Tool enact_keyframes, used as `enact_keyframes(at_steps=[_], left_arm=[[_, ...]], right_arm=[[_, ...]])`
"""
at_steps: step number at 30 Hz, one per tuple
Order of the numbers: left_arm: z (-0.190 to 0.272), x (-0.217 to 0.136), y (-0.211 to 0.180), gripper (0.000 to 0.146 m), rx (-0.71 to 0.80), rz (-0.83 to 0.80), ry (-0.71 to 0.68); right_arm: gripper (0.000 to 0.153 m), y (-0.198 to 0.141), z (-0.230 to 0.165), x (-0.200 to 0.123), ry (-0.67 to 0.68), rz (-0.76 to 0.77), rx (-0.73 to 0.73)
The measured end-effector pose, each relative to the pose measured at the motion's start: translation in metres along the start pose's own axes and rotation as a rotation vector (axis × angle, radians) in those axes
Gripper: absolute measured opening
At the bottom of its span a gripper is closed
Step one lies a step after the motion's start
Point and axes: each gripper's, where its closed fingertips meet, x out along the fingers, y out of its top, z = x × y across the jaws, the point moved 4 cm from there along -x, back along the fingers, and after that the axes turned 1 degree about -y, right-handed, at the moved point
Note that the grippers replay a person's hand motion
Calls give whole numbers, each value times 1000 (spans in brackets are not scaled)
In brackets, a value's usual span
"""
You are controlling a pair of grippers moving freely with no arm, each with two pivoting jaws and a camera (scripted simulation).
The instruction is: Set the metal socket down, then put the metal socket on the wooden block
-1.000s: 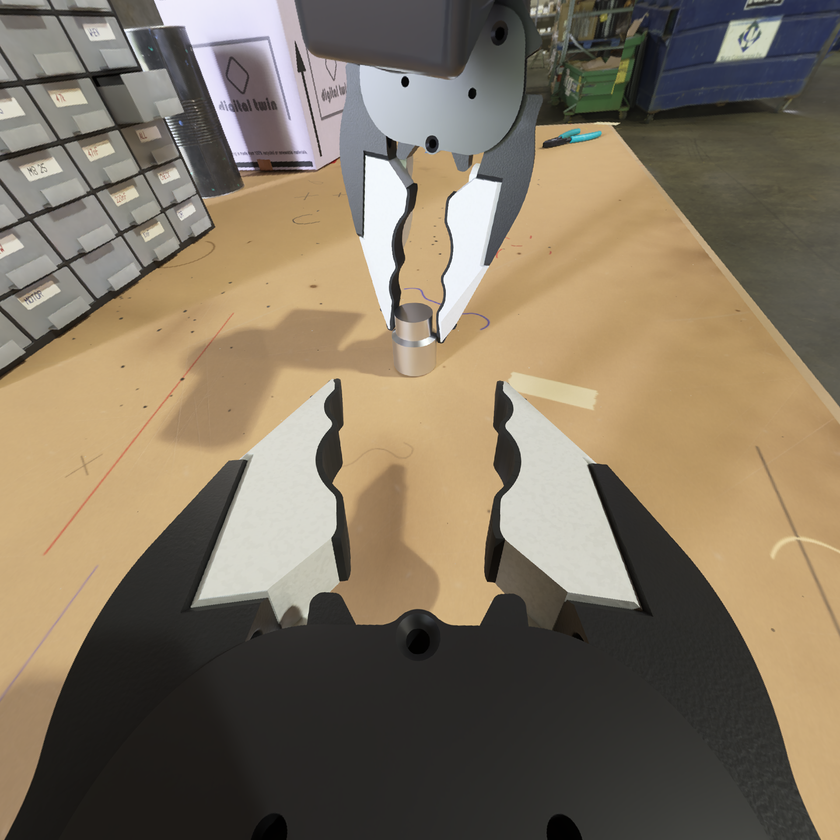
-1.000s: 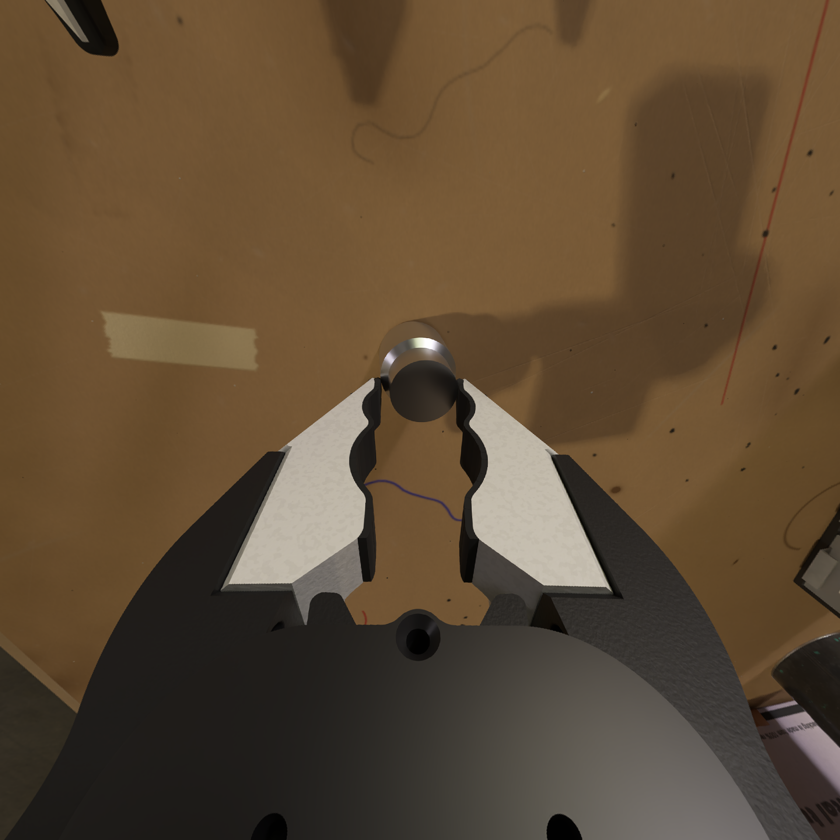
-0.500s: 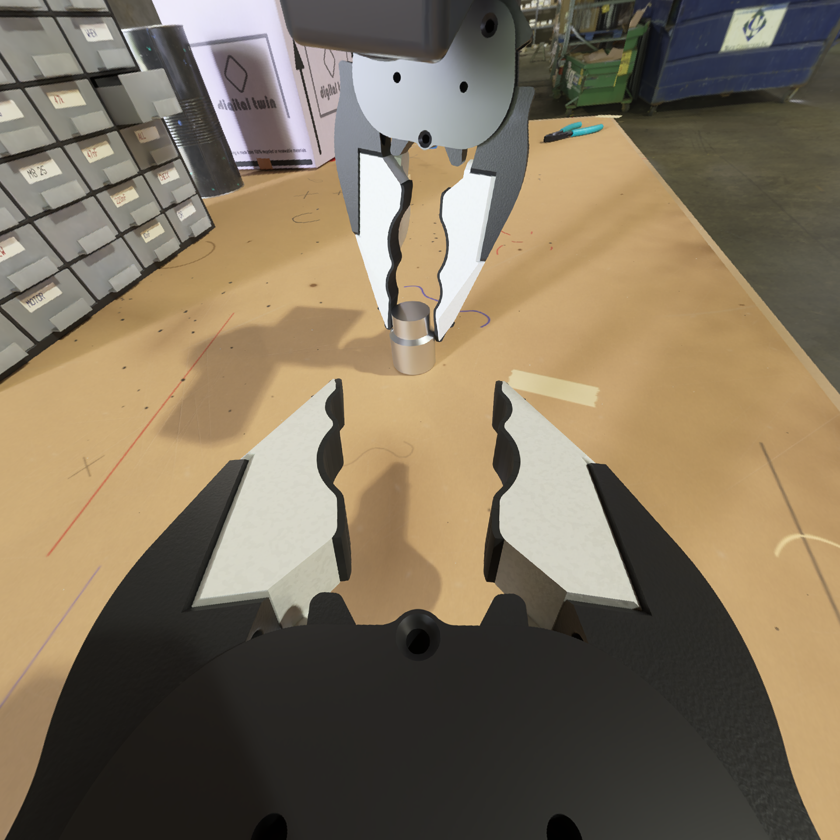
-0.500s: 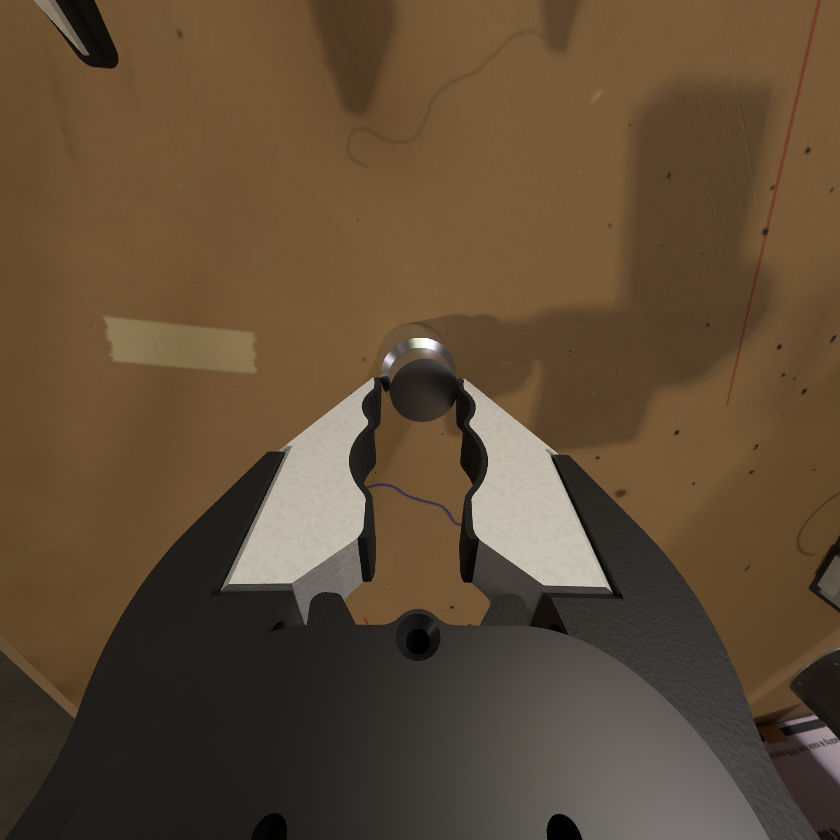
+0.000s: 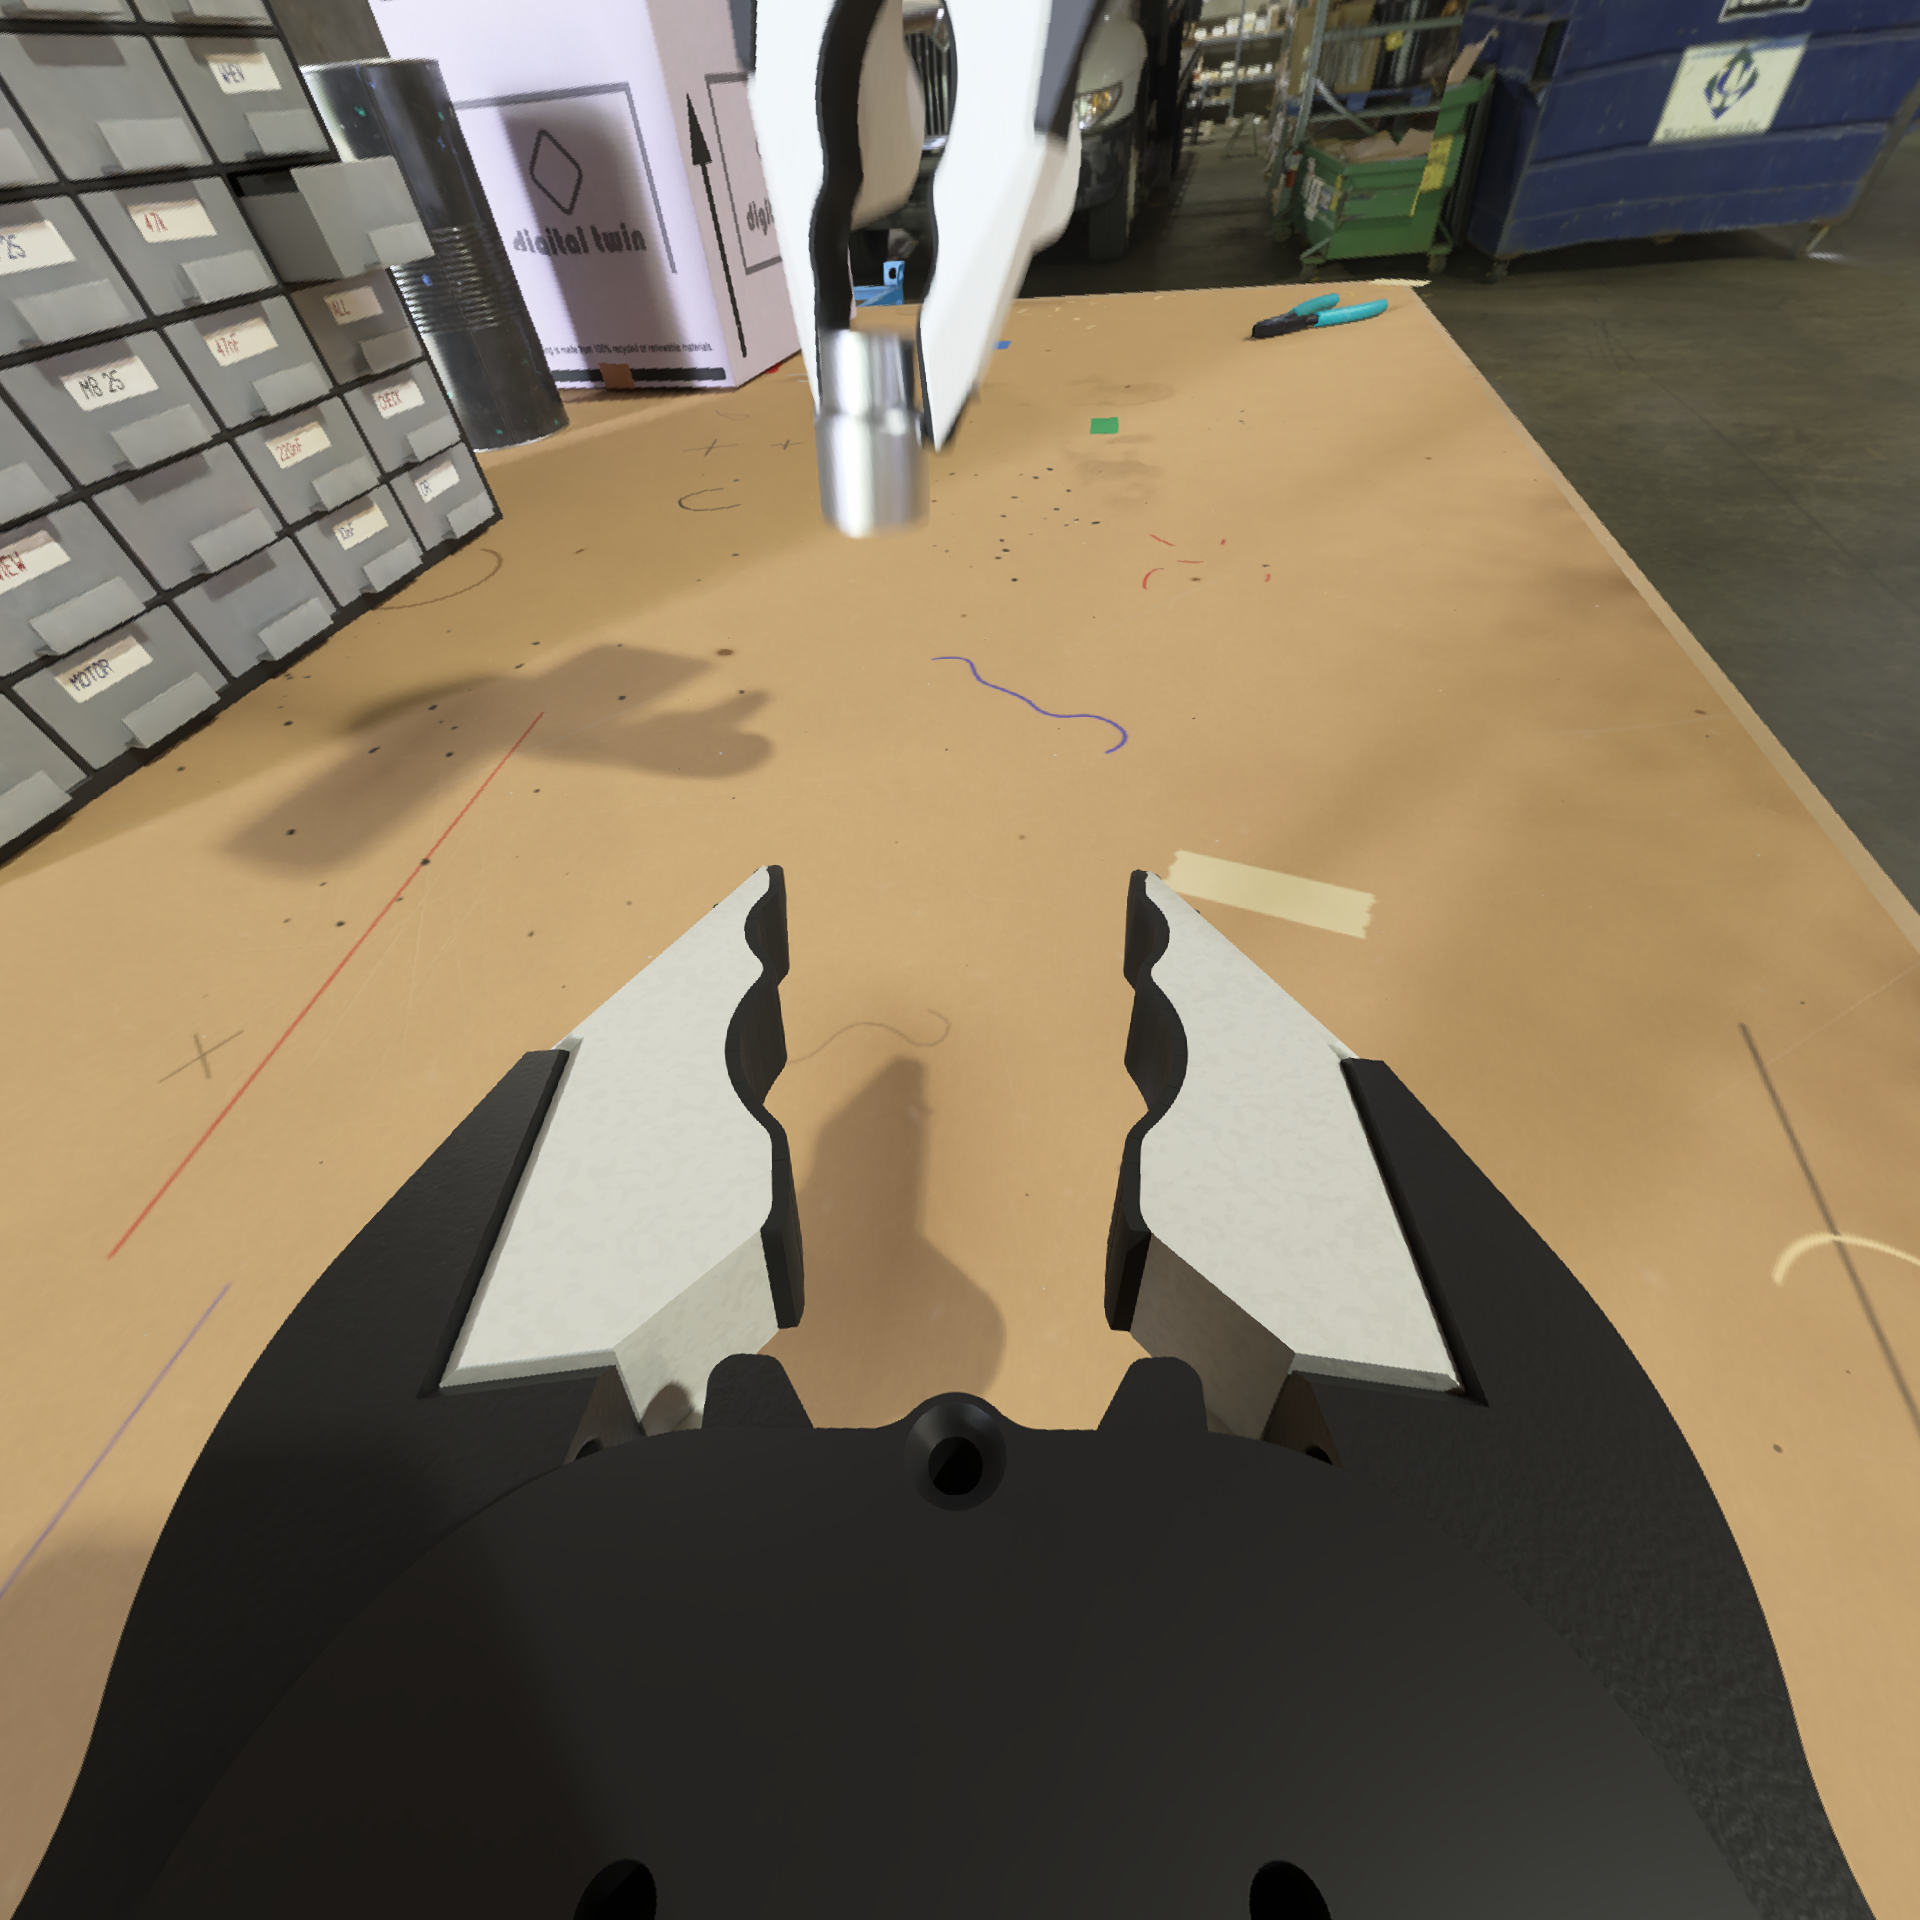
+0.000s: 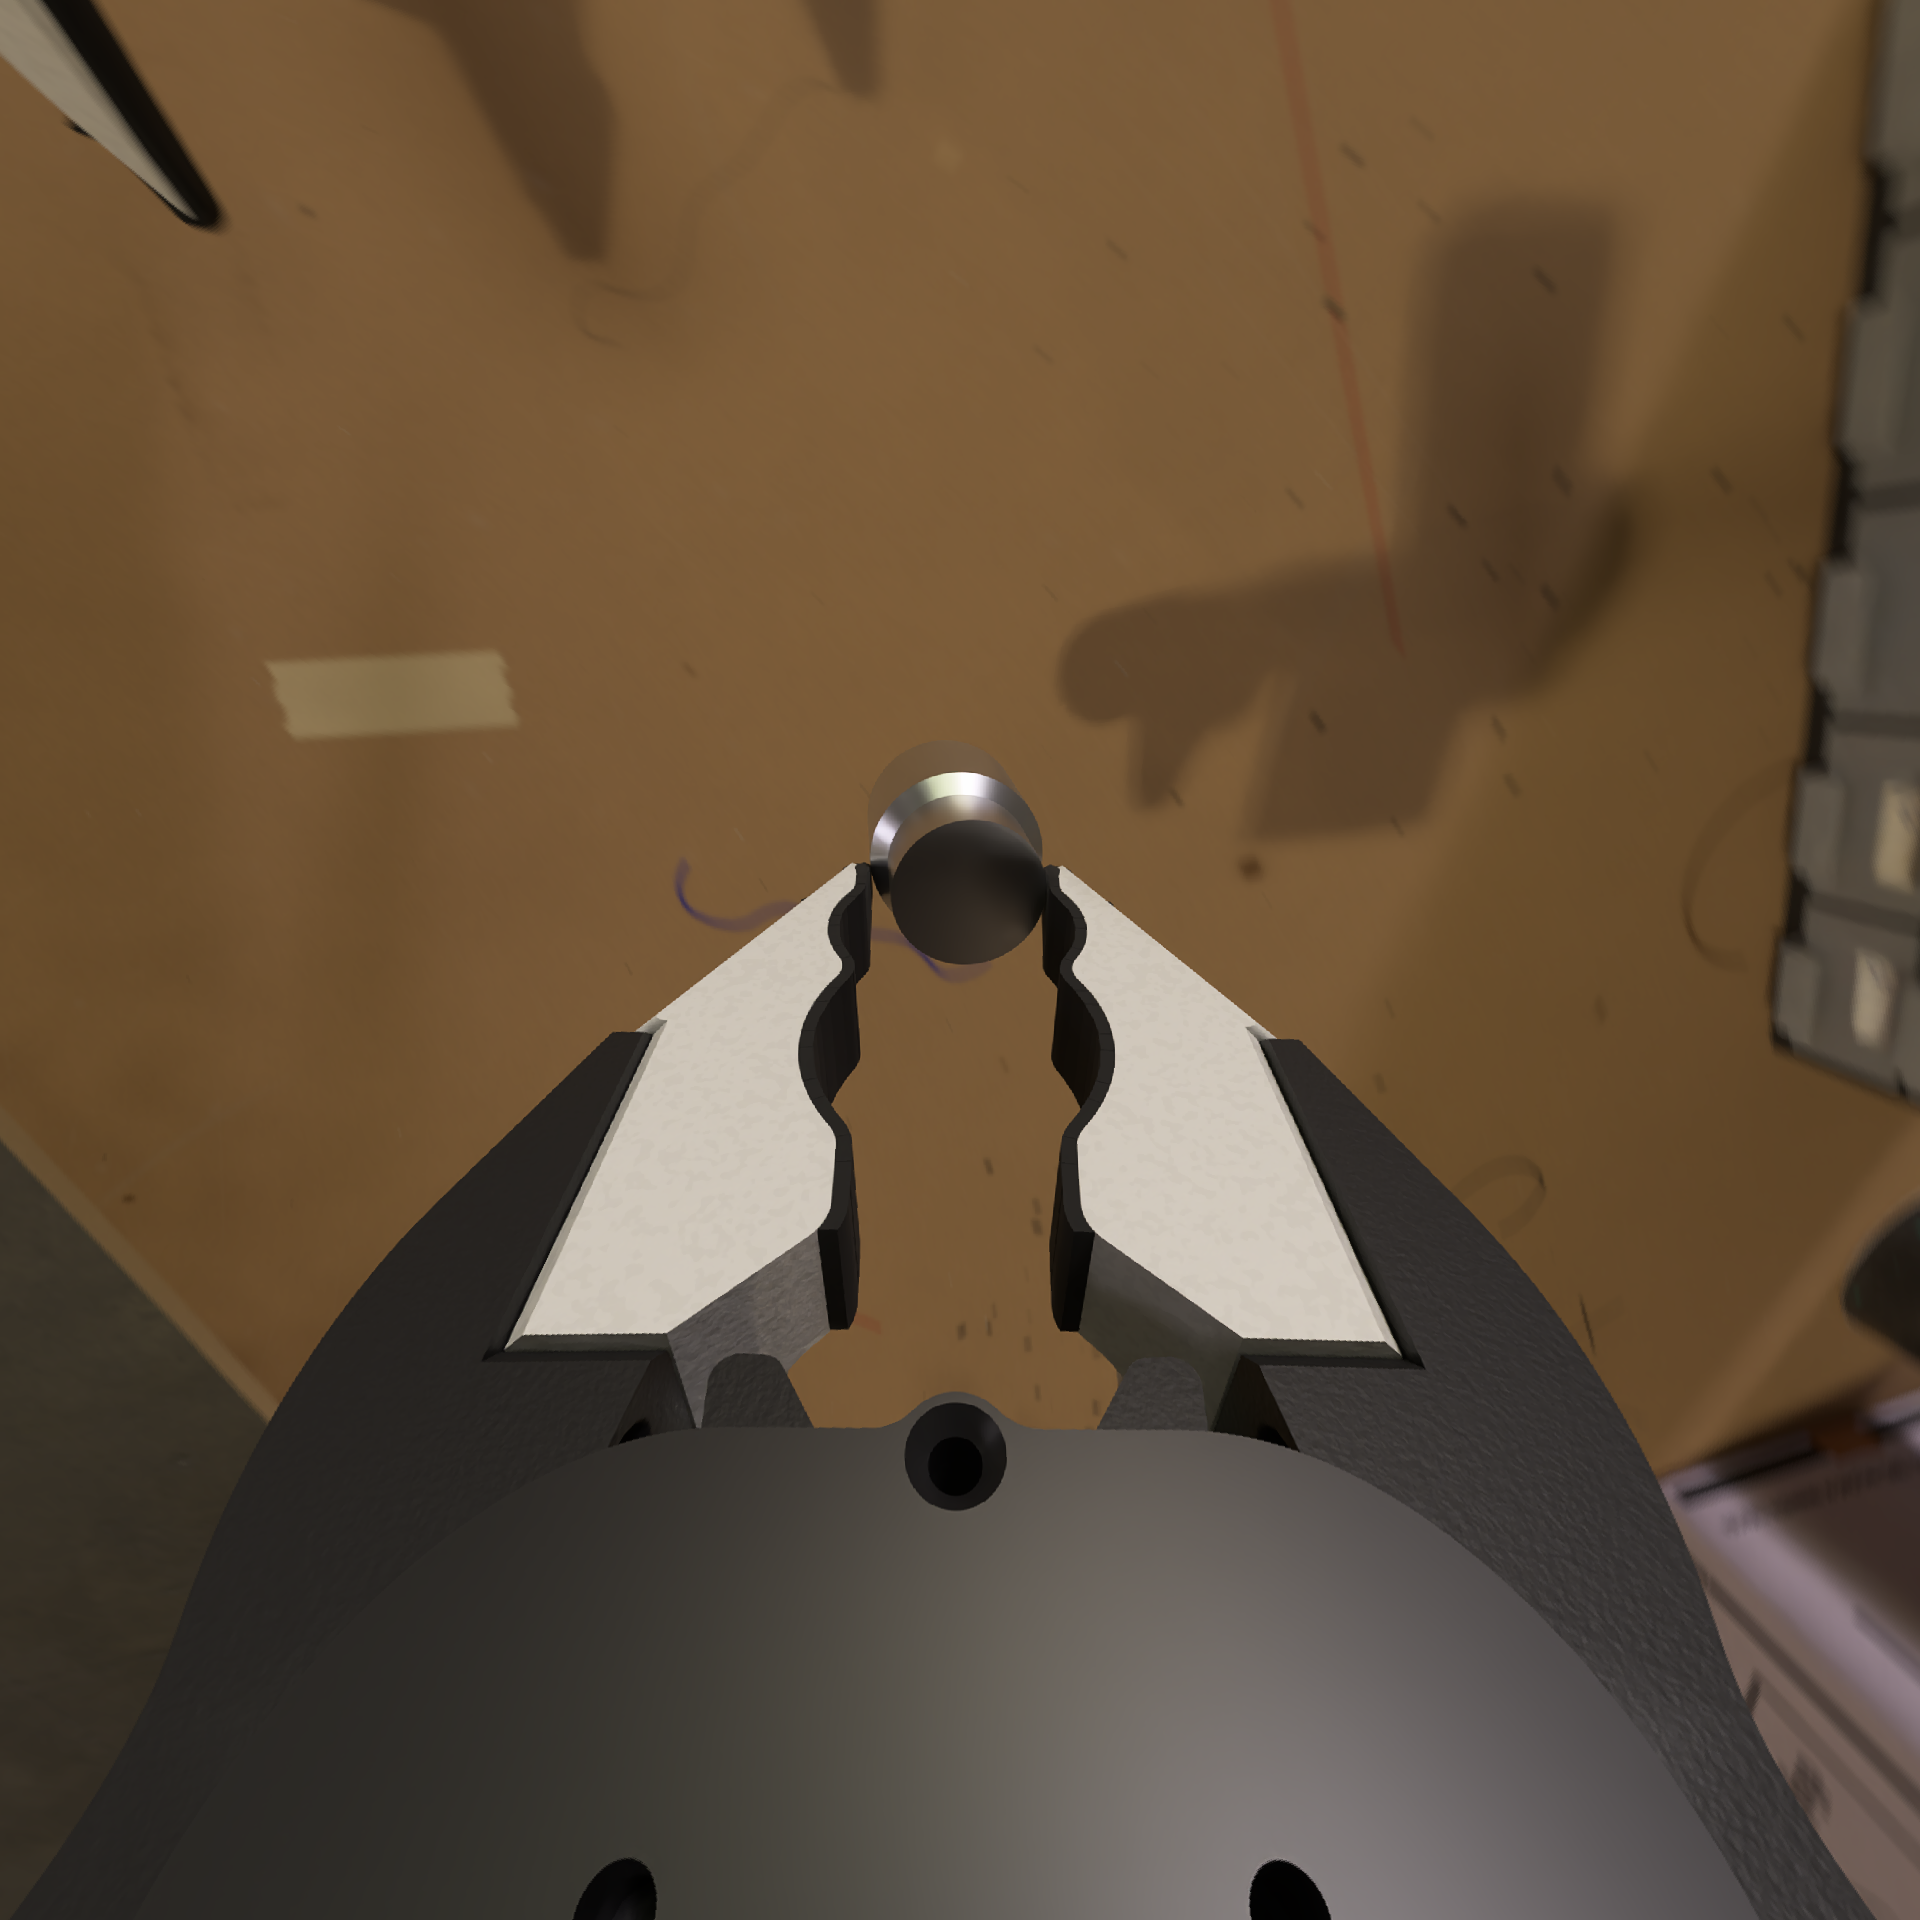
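Polished steel, stepped and cylindrical: the metal socket hangs upright above the tan fibreboard desk, pinched at its narrow top between the tips of my right tool. My left tool sits low over the desk with jaws wide, nothing between them. A strip of beige masking tape lies just beside its right fingertip. Grey parts drawers stand at far left.
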Motion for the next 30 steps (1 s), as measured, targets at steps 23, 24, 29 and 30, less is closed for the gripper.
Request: enact_keyframes(at_steps=[23, 24, 29, 30], left_arm=[[-2, 1, -1, 65, -7, -13, 16], [-2, 1, -1, 65, -6, -14, 15], [-1, 2, -2, 64, -5, -20, 12], [-1, 2, -2, 64, -4, -22, 10]], right_arm=[[32, -319, 158, -70, -209, -274, 1062], [32, -326, 161, -64, -208, -270, 1090], [32, -351, 178, -35, -235, -262, 1205], [32, -353, 181, -29, -228, -254, 1225]])
